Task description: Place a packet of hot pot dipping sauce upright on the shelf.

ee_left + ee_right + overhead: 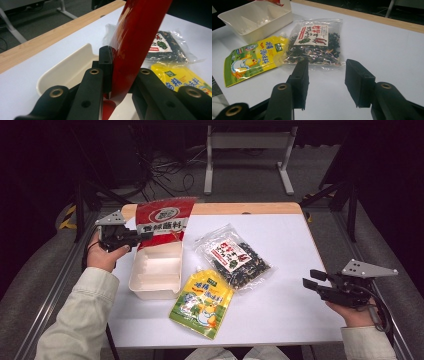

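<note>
a: where's the red packet (164, 222) right now?

b: up off the table, over the far end of the white tray (156, 272). the left gripper (142, 236) has its jaws pressed together on the packet's left edge, and in the left gripper view the red film (132, 47) sits pinched between them.

a: which way does it run?

b: it stands nearly upright, long axis top to bottom, its top edge leaning to the right, printed face toward the person. its lower edge hangs just above the tray's far end.

a: and the right gripper (312, 279)?

b: held near the table's right edge, well apart from the packets, jaws spread with nothing between them. it points left toward the dark seaweed bag (314, 45).

a: count things for me.

b: one red packet, one white tray with dividers, one clear seaweed bag (234, 256), one yellow pouch (202, 301) touching the seaweed bag's near corner, all on one white table (300, 245). two grippers, one in each hand.
</note>
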Demonstrator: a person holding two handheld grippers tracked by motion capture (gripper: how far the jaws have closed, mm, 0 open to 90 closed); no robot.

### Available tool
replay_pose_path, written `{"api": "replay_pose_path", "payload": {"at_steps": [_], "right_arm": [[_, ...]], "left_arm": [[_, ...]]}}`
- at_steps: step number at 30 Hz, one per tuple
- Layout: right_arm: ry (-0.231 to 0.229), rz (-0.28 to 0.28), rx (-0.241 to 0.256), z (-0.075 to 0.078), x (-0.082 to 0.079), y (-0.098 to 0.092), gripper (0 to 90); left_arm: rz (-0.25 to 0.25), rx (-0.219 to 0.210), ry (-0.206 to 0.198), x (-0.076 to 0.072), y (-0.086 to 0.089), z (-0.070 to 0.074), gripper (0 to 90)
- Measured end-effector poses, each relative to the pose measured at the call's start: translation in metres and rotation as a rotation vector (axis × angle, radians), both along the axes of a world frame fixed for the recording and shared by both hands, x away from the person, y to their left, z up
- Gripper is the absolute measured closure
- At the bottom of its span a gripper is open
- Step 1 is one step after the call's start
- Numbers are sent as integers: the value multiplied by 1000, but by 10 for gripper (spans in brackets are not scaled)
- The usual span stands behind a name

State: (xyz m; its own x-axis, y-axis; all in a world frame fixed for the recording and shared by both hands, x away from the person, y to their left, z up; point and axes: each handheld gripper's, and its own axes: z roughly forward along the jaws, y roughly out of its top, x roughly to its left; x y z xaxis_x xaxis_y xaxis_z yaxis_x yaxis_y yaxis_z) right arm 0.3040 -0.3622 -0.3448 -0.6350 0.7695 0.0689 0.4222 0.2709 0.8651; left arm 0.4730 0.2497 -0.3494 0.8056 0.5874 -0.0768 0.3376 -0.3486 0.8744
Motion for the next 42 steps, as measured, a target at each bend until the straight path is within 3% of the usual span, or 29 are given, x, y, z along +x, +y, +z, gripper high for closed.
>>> {"api": "replay_pose_path", "payload": {"at_steps": [10,29,42], "right_arm": [[-1,-10,5,-1,-6,-3,525],[-12,5,17,-2,-11,-4,513],[-9,16,8,-4,-10,-1,513]], "left_arm": [[52,24,37,18,4,-10,824],[37,71,10,35,-8,-25,825],[42,92,-36,44,-12,-34,823]]}}
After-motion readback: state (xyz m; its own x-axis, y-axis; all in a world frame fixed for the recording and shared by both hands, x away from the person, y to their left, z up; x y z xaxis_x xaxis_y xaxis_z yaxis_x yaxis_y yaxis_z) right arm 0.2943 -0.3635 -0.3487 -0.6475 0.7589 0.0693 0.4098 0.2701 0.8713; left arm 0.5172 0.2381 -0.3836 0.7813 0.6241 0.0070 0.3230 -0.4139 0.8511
